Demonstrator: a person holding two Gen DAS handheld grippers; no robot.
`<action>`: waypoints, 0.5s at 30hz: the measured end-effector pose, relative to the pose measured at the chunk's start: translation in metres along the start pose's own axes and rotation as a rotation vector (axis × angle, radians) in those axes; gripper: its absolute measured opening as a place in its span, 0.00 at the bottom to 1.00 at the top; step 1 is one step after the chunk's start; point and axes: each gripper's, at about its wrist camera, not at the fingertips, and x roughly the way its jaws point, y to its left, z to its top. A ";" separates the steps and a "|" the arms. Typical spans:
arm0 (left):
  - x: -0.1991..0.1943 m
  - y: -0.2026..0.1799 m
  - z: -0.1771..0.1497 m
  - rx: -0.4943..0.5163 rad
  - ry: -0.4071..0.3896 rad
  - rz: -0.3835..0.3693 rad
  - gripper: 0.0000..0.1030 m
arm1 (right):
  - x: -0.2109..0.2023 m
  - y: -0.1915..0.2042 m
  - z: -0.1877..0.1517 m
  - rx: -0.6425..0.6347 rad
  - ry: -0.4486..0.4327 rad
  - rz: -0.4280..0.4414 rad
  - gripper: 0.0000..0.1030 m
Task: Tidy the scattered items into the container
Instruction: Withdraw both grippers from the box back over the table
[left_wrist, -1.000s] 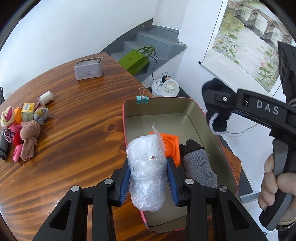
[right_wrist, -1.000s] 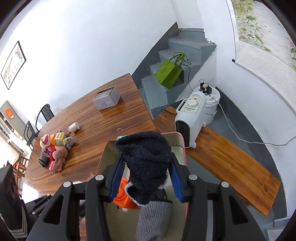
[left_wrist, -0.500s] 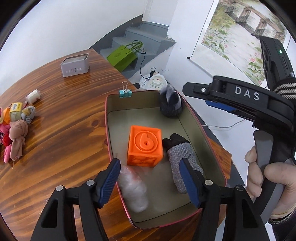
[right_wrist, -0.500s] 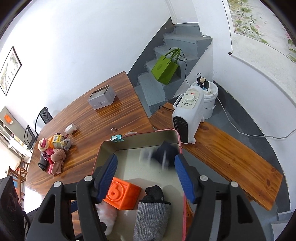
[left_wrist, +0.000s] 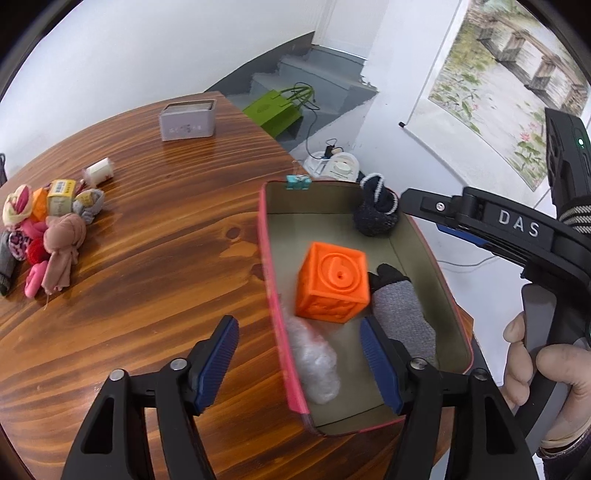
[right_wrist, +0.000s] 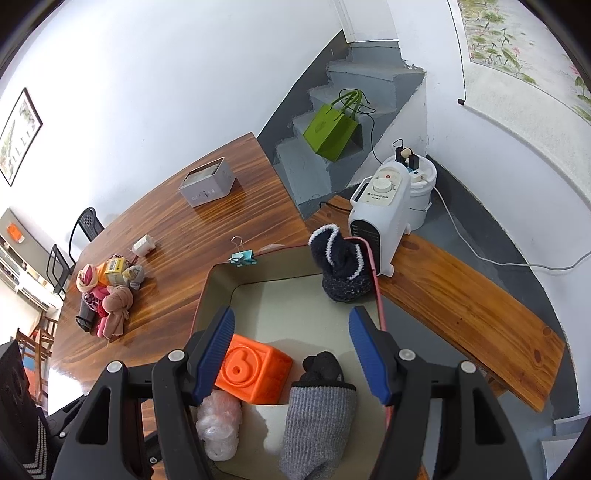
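A pink-rimmed container (left_wrist: 266, 258) stands at the table's right edge. It holds an orange cube (left_wrist: 334, 282), a clear plastic bundle (left_wrist: 314, 363), a grey sock (left_wrist: 402, 321) and a dark sock with white trim (left_wrist: 375, 206) in the far right corner. My left gripper (left_wrist: 299, 363) is open and empty above the container's near end. My right gripper (right_wrist: 291, 350) is open and empty above the container (right_wrist: 201, 306); the cube (right_wrist: 251, 373), bundle (right_wrist: 218, 428), grey sock (right_wrist: 317, 424) and dark sock (right_wrist: 341, 269) lie below it.
A pile of scattered rolled socks and small boxes (left_wrist: 44, 225) lies at the table's left. A grey tin (left_wrist: 187, 120) stands at the back, and a binder clip (left_wrist: 298, 182) sits on the container's far rim. A white heater (right_wrist: 380, 206) and a wooden bench (right_wrist: 461, 295) are beyond the table edge.
My left gripper opened and dropped the plastic bundle into the container. My right gripper opened and dropped the dark sock into the far corner. Both grippers have drawn back a little.
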 end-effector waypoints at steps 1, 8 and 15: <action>-0.002 0.005 -0.001 -0.013 -0.006 0.010 0.78 | 0.001 0.002 -0.001 -0.002 0.002 0.002 0.67; -0.010 0.045 -0.012 -0.109 0.007 0.058 0.79 | 0.006 0.022 -0.008 -0.013 0.012 0.013 0.67; -0.029 0.080 -0.024 -0.185 -0.020 0.097 0.99 | 0.010 0.051 -0.013 -0.044 0.018 0.034 0.67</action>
